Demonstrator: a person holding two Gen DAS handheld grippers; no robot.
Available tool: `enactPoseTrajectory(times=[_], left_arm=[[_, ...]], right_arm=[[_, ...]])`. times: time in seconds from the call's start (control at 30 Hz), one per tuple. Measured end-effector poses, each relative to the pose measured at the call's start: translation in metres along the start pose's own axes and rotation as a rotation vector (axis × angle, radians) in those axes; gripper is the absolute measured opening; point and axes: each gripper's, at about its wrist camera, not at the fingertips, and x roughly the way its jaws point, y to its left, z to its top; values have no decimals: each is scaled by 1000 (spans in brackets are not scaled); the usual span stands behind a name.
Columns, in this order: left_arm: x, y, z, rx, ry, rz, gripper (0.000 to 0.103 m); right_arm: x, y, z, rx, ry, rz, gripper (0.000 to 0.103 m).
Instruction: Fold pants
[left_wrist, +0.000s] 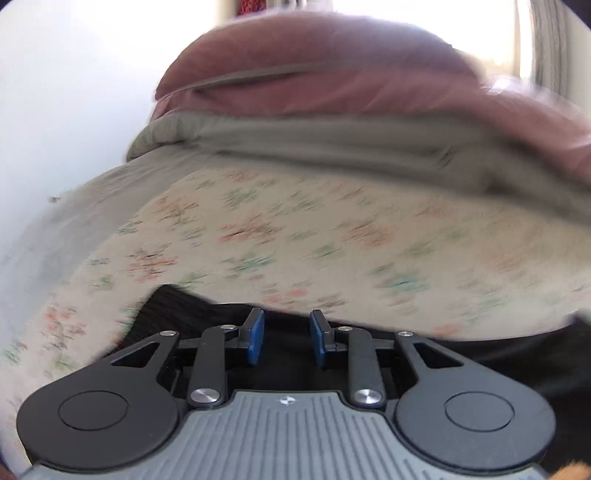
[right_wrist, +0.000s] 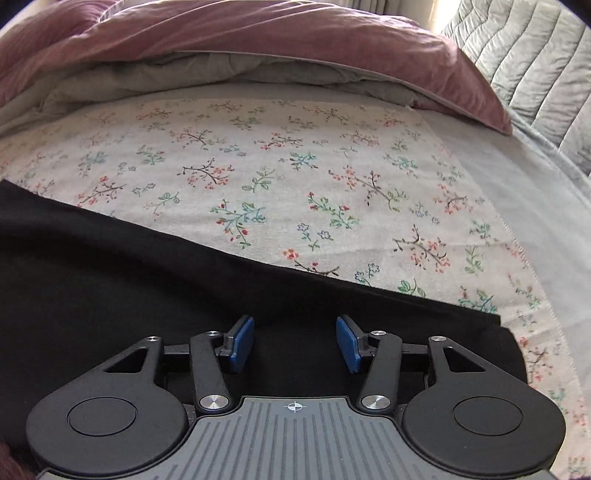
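Black pants (right_wrist: 129, 280) lie flat on a floral bedsheet (right_wrist: 295, 177). In the right wrist view they fill the lower left, and their straight edge runs down to a corner at the right. My right gripper (right_wrist: 295, 341) is open above the pants near that corner, with nothing between its blue pads. In the blurred left wrist view the pants (left_wrist: 177, 314) show as a dark ribbed end under my left gripper (left_wrist: 286, 338), which is open and empty above them.
A folded pink and grey duvet (right_wrist: 258, 48) lies across the far side of the bed and also shows in the left wrist view (left_wrist: 332, 92). A grey quilted headboard or cushion (right_wrist: 524, 55) stands at the far right. A white wall (left_wrist: 55, 92) is at the left.
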Motion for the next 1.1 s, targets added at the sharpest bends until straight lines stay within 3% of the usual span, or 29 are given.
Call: enactPoseTrajectory(times=[0.1,0.23,0.33,0.43,0.5,0.6,0.83,0.97,1.1], left_arm=[[-29,-36,-5,60,5,-146,51],[-44,-95,-29,176,94,-212,53],[-41,-117,-54,295,100,-141,58],[-39,-102,-61,242,75,-121,71],[-41,-88,-57,182,103,-111,71],[-58,-81,-59,191,121,-58,70],[-90,-62,-85,181,119,-26,78],[-88,-46,-95,93,95,-50,86],[-100,-59,-100,131,81,-12,85]], right_arm=[[-27,31,5,-53,-104,105,49],[-42,98,5,-141,-126,327,49],[-41,152,-16,-313,-60,393,49],[-51,177,-38,-475,-70,353,49],[-61,175,-42,-499,-23,354,49],[-75,164,-57,-546,17,364,49],[-98,153,-91,-631,27,399,50],[-102,145,-98,-610,47,423,50],[-110,128,-107,-586,45,441,53]])
